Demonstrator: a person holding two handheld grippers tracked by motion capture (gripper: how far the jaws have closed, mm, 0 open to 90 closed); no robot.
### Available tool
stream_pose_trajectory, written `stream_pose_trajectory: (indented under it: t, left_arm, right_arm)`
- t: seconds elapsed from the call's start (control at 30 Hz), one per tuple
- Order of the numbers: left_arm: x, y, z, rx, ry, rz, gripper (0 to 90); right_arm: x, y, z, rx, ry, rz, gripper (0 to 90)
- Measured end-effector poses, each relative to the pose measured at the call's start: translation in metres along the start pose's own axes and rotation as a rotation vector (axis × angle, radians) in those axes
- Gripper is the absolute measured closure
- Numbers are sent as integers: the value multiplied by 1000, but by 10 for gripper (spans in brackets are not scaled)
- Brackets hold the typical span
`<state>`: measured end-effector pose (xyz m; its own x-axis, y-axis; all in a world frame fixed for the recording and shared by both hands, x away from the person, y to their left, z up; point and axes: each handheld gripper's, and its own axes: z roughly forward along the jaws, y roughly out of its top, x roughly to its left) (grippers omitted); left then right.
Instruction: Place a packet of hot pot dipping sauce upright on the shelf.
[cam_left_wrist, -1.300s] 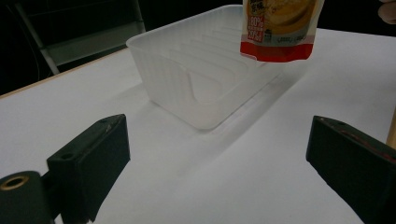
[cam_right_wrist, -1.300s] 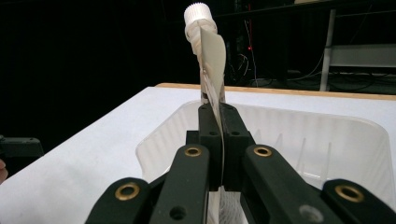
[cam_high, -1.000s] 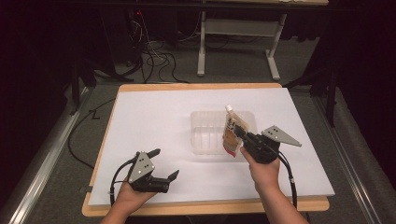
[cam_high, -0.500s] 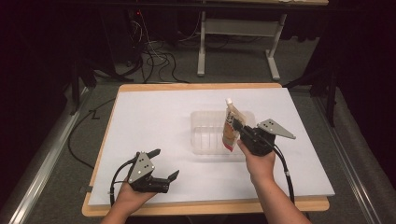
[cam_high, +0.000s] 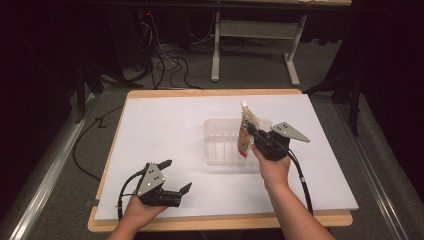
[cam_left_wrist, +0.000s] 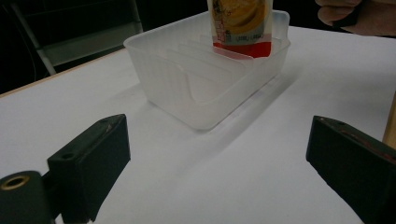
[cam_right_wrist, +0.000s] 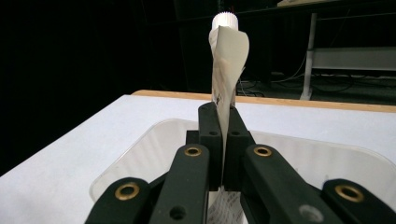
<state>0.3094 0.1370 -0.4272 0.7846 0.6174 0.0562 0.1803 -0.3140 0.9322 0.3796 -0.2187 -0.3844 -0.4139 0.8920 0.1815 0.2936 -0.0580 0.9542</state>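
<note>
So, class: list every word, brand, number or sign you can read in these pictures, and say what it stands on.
Nothing can be read for certain.
Pouch: small print on a band above the red strip, too blurred to read; the yellow picture carries no clear words.
Pouch's lower edge between the right gripper fingers: tiny print, too small to read.
Tub: no text.
Left gripper: no text.

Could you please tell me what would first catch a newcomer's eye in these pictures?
Most striking is the spouted pouch, pinched upright in the right tongs with its lower end inside the clear plastic bin at the middle of the white table. Next come the left tongs, open and holding nothing, near the table's front left edge.
</note>
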Motion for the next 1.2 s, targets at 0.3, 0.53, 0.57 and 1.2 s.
stream_pose_trajectory:
  t: [0.3, 0.53, 0.57, 1.2]
  left_arm:
    - [0, 0, 1, 5, -4, 4, 70]
    - [0, 0, 1, 5, -4, 4, 70]
    - [0, 0, 1, 4, -5, 4, 70]
    - [0, 0, 0, 9, -9, 9, 70]
  right_arm:
    - [-3, 3, 9, -4, -13, 0, 900]
    - [-7, 3, 16, -8, -28, 4, 900]
    - [-7, 3, 16, -8, -28, 4, 900]
    - [-5, -8, 25, 11, -37, -30, 900]
